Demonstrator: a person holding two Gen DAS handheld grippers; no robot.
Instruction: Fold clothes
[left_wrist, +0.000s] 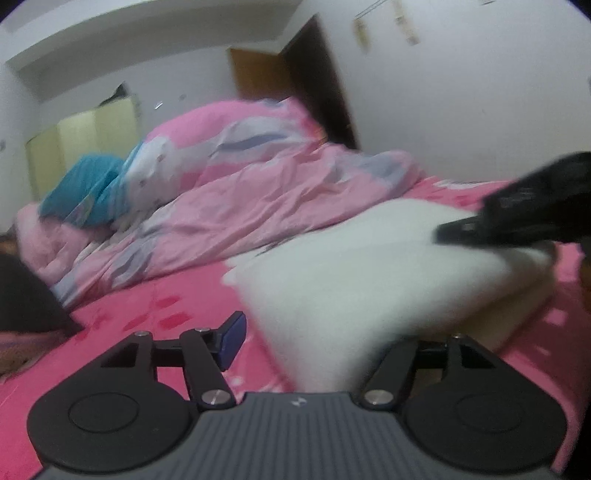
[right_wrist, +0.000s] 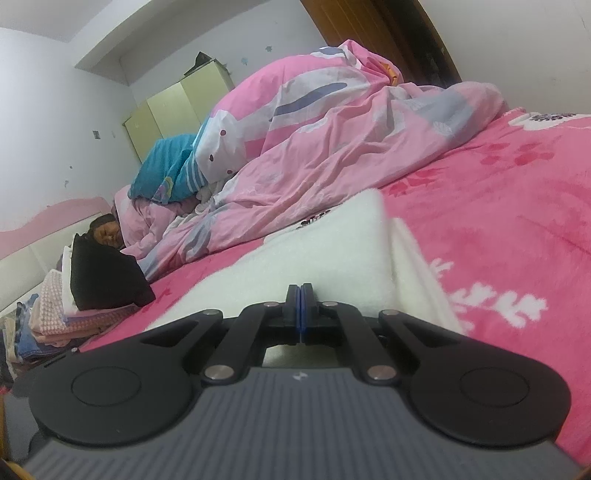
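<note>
Left wrist: left tongs (left_wrist: 334, 341) stand wide around the white garment (left_wrist: 369, 266), which lies on the pink bed (left_wrist: 147, 317); whether pads press it, can't tell. Right tongs (left_wrist: 480, 229) sit at its far edge.

Right wrist: right tongs (right_wrist: 300, 310) pinched fully together on the white garment (right_wrist: 314, 251) edge. Soft, light, floppy fleece; take it by corners or hem.

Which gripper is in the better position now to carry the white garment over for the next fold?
Probably the right gripper: its jaws are shut at the edge of the white garment. The left gripper stands open, the cloth loose between its fingers.
</note>
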